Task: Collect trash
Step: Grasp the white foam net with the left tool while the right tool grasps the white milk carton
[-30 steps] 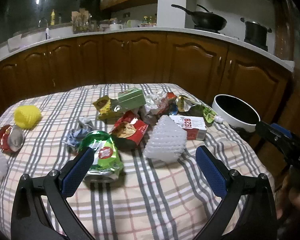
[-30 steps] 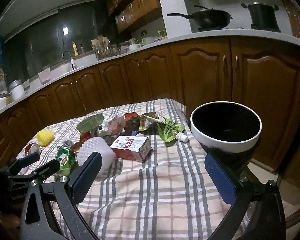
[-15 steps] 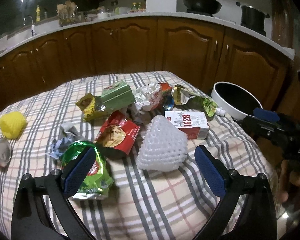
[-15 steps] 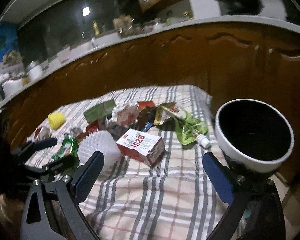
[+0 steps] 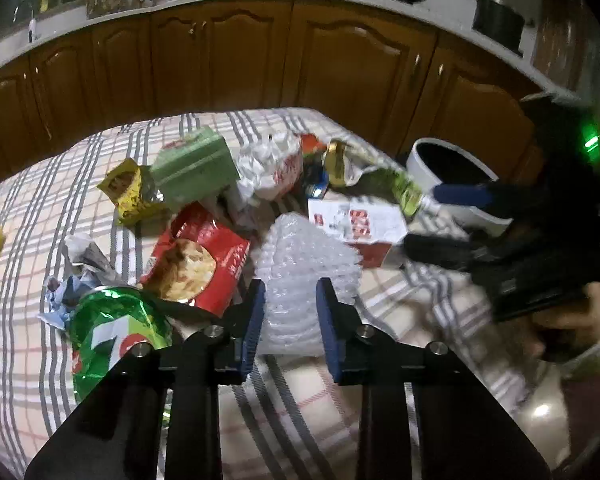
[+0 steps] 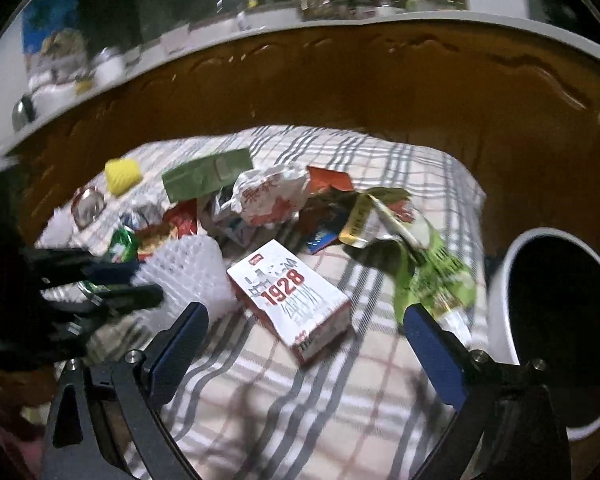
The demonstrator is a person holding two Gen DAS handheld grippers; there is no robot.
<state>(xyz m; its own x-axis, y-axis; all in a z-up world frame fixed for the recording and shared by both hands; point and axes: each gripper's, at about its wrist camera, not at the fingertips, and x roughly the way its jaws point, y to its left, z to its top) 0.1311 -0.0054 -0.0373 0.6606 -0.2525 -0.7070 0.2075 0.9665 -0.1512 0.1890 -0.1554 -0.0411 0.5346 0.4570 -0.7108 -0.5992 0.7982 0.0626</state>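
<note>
As its jaws are closing, the left gripper (image 5: 290, 312) has the near end of the white foam net (image 5: 308, 276) between its blue pads, which look to be just meeting the soft mesh; whether they have bitten firmly I cannot tell. The net lies straight ahead of this tool, its long axis running away from the fingers toward the trash pile, so the fingers straddle it across its width. Taking the net as landmark: the red snack bag (image 5: 198, 258) and green wrapper (image 5: 116, 332) lie just to its left, the 1928 carton (image 6: 290, 294) just to its right, and the white bin (image 6: 556, 328) further right, off the edge of the checked tablecloth (image 5: 380, 384). The right gripper (image 6: 304, 344) stands wide open and empty, aimed at the carton, and is the nearer tool to both carton and bin.
</note>
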